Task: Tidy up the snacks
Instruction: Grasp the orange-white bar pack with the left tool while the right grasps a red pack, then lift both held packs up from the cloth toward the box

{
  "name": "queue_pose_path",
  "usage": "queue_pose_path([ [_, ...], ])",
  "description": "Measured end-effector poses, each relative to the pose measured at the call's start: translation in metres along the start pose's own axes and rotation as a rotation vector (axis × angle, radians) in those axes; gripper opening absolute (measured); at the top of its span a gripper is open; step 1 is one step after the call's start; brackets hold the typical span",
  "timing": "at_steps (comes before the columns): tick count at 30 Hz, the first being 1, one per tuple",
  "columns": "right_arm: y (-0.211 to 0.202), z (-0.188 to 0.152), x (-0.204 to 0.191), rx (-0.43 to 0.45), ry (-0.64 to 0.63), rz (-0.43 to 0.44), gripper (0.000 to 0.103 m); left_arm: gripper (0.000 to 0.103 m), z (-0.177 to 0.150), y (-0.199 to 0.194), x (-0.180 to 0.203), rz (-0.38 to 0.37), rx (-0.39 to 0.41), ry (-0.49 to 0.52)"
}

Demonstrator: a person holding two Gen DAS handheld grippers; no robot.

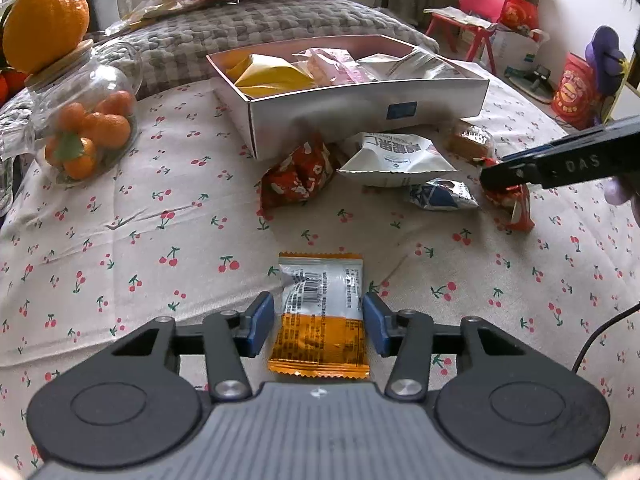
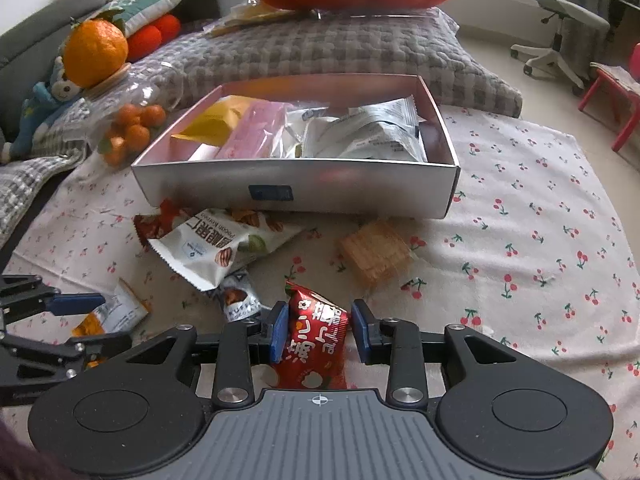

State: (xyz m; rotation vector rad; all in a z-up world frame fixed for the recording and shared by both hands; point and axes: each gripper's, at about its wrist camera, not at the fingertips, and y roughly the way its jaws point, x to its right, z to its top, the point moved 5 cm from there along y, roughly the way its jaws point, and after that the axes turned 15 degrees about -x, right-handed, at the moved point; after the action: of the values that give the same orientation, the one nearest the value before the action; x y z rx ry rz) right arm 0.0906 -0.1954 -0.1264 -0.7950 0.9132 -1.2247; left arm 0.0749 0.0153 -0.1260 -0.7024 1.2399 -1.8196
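An orange-and-white snack packet [image 1: 320, 304] lies on the cherry-print cloth, and my left gripper [image 1: 318, 312] is shut on it, blue pads against its two long sides. A red snack packet [image 2: 316, 340] stands between the pads of my right gripper [image 2: 318, 320], which is shut on it. In the left wrist view the right gripper [image 1: 496, 176] holds that red packet [image 1: 516, 208] upright on the cloth. The white open box [image 1: 360, 108] [image 2: 296, 184] beyond holds yellow, pink and silver packets.
In front of the box lie a white pecan bag [image 2: 216, 244], a red-orange packet [image 1: 298, 176], a small blue-white packet [image 1: 440, 196] and a clear-wrapped cake [image 2: 376, 256]. A glass jar of small oranges [image 1: 88, 132] stands left. A grey cushion [image 2: 320, 48] is behind the box.
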Motion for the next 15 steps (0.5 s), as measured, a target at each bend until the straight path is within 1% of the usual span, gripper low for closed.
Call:
queue_pose_path([
  [2,-0.001,-0.003,0.001,-0.001,0.005,0.016,0.040,0.045,0.000,0.000,0.000,0.002,0.002,-0.006],
  [4,0.001,-0.006,0.001,-0.024,0.015,0.023,0.050,0.045,-0.001,0.000,0.001,0.005,0.005,-0.008],
  [5,0.001,-0.008,0.001,-0.030,0.018,0.021,0.050,0.046,0.000,0.000,0.001,0.006,0.006,-0.009],
  [9,0.006,-0.011,-0.003,-0.038,0.002,0.004,0.050,0.045,0.000,0.000,0.001,0.010,0.002,-0.017],
  [11,0.009,-0.013,-0.006,-0.049,-0.012,-0.017,0.047,0.041,0.000,-0.001,0.002,0.011,0.001,-0.023],
  [13,0.010,-0.014,-0.008,-0.043,-0.029,-0.038,0.040,0.039,-0.001,-0.002,0.003,0.013,-0.001,-0.029],
  [15,0.009,-0.014,-0.009,-0.043,-0.037,-0.044,0.039,0.037,-0.001,-0.002,0.003,0.014,0.000,-0.041],
])
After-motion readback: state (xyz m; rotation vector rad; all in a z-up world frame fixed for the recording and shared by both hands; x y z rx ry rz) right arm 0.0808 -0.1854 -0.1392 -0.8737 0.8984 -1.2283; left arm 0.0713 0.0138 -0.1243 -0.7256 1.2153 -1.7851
